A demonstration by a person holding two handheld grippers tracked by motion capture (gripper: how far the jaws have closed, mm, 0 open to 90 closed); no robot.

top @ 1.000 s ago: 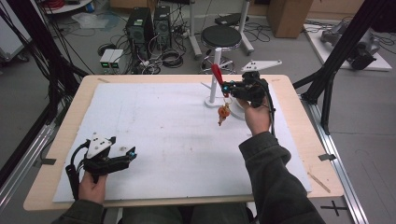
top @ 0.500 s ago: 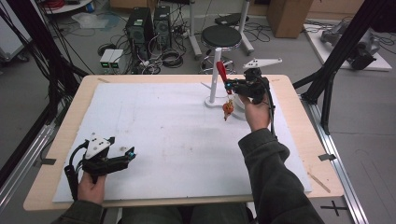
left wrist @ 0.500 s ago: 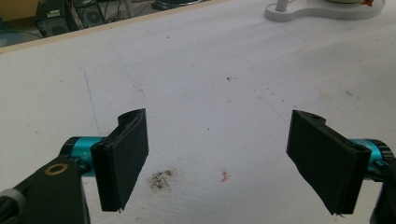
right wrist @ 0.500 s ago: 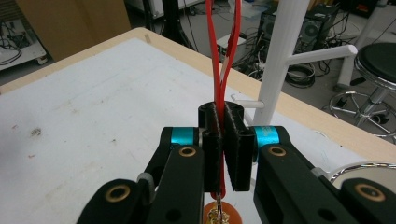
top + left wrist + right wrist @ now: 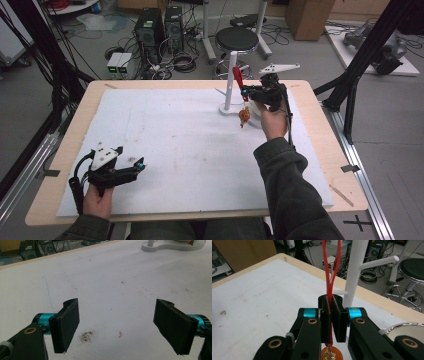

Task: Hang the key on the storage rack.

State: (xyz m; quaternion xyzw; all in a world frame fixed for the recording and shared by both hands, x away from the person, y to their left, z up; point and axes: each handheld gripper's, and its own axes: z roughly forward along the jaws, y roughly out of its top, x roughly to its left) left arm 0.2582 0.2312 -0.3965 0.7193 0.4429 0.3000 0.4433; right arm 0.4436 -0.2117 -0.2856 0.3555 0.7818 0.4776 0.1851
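Now right claw point(image 5: 246, 92) raised red strap point(image 5: 237, 78) higher.

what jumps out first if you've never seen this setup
The red strap pinched in the right gripper, an orange charm dangling under it, beside the white peg stand at the table's far side. Then the left gripper, jaws wide apart, low over the stained white mat near the front edge.

Stand point(image 5: 229, 82) at the board's point(image 5: 165, 150) far right, stool point(image 5: 239, 39) on the floor behind the table point(image 5: 345, 165)
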